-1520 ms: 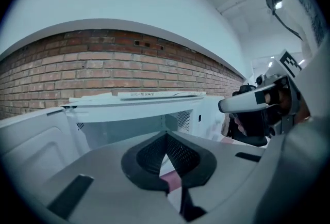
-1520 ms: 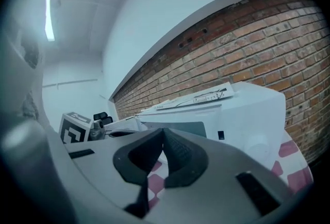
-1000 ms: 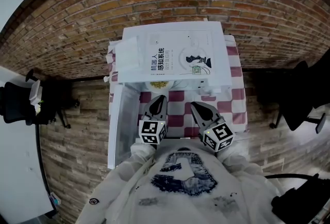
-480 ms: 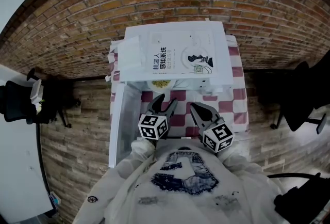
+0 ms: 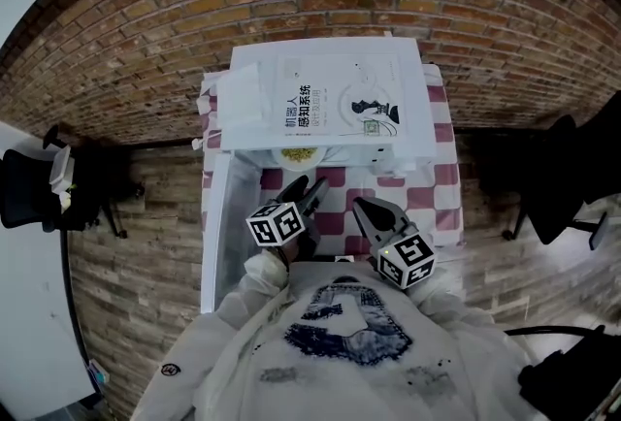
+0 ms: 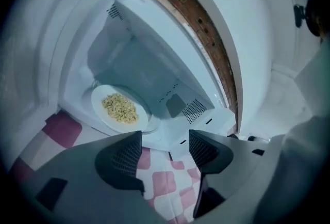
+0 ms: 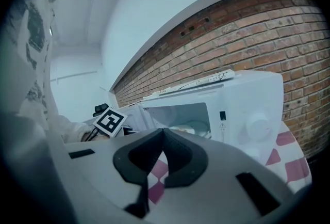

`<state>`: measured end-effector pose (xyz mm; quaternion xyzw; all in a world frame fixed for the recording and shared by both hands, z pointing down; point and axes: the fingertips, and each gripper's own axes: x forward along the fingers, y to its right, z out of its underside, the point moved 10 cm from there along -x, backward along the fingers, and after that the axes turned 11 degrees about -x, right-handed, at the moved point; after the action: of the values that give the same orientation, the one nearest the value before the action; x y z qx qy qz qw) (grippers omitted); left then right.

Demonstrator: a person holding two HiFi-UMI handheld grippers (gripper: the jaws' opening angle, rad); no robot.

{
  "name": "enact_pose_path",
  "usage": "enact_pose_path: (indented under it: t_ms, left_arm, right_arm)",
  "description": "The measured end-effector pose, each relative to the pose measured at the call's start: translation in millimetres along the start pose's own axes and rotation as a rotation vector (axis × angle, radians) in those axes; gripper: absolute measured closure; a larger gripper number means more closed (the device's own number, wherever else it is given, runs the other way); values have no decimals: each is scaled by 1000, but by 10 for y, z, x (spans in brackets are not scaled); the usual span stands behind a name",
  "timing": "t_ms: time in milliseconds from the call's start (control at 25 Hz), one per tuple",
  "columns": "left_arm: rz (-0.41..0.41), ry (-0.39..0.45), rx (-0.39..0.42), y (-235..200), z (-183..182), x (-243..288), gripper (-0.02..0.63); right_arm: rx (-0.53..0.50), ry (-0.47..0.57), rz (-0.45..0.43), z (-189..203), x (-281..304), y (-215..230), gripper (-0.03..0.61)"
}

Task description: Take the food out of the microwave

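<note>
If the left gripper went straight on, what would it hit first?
Likely the microwave's lower front edge, right of the plate; depth is unclear. The left gripper's jaws have just been opening, nothing between them.

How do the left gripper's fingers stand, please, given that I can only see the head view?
Observer: The left gripper is open. Its fingers have just been opening, and nothing is between them. Only the checked cloth shows through the gap.
Operator: Thank you. And the right gripper?
Observer: The right gripper is shut, its fingertips meeting on nothing.
Operator: Where exactly does the food sit?
Observer: The plate lies on the floor of the microwave, just inside the opening, with the yellow food heaped in its middle.
</note>
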<state>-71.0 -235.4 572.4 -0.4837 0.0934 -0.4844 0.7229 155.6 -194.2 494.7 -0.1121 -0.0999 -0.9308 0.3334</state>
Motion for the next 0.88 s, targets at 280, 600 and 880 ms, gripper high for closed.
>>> enact_pose_path:
  t_ms: [280, 600, 880]
  left_arm:
    - [12, -5, -202, -268, 45, 106, 320]
    - [35, 11, -388, -467, 39, 223, 321]
    - [86, 25, -577, -616, 30, 323, 324]
  right_arm:
    - [0, -23, 23, 21, -56, 48, 564]
    - [3, -30, 45, 26, -90, 112, 563]
    - [13, -37, 49, 62, -81, 151, 563]
